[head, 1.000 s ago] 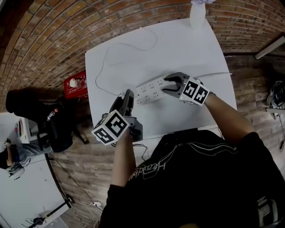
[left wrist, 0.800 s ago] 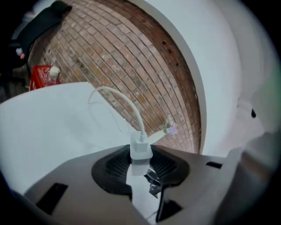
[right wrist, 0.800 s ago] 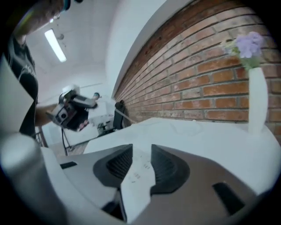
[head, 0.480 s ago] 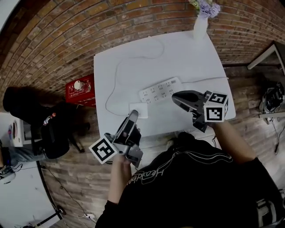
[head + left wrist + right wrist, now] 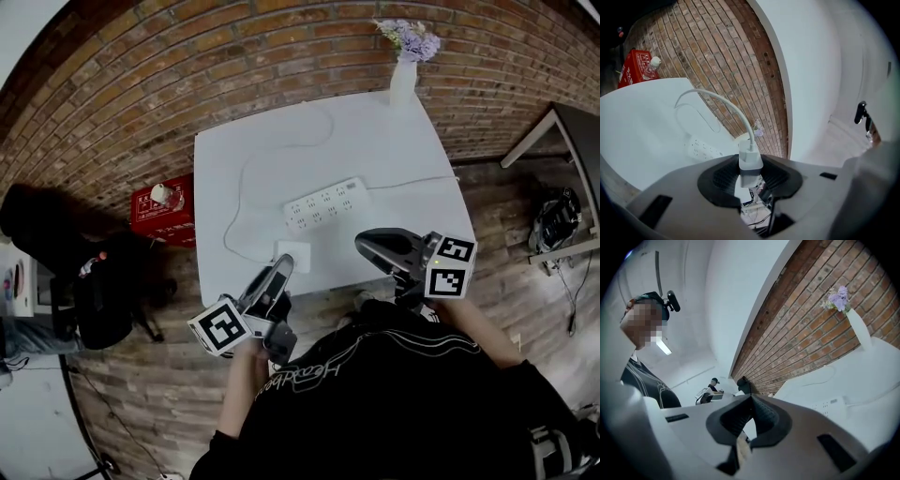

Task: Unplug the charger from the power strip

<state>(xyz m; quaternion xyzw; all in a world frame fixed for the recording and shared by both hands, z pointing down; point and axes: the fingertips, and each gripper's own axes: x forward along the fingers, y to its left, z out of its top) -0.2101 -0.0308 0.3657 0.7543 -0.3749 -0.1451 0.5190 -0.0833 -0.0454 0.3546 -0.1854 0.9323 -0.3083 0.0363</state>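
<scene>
White table [image 5: 375,150], qty 1, was seen from above, w/ a brick wall behind its far edge. Two grippers were counted, both held at the near edge. The left gripper [image 5: 281,269] was kept part-open, its pads clamped on the one charger [image 5: 293,255], which was held just inside the near edge and apart from the strip. The right gripper [image 5: 364,242] was found empty: its jaws had just been closing and were brought fully together, w/ nothing btwn them. One power strip [image 5: 326,203] was laid diagonally mid-table, well in from every edge, w/ its own lead [image 5: 412,180] run off to the right edge. One red crate [image 5: 161,202] was set on the floor left of the table. One vase [image 5: 403,82] of purple flowers was placed at the far right corner. One thin cable [image 5: 736,112] was looped from the charger across the table's left half. The right half and the room near the strip's front side were left open.
</scene>
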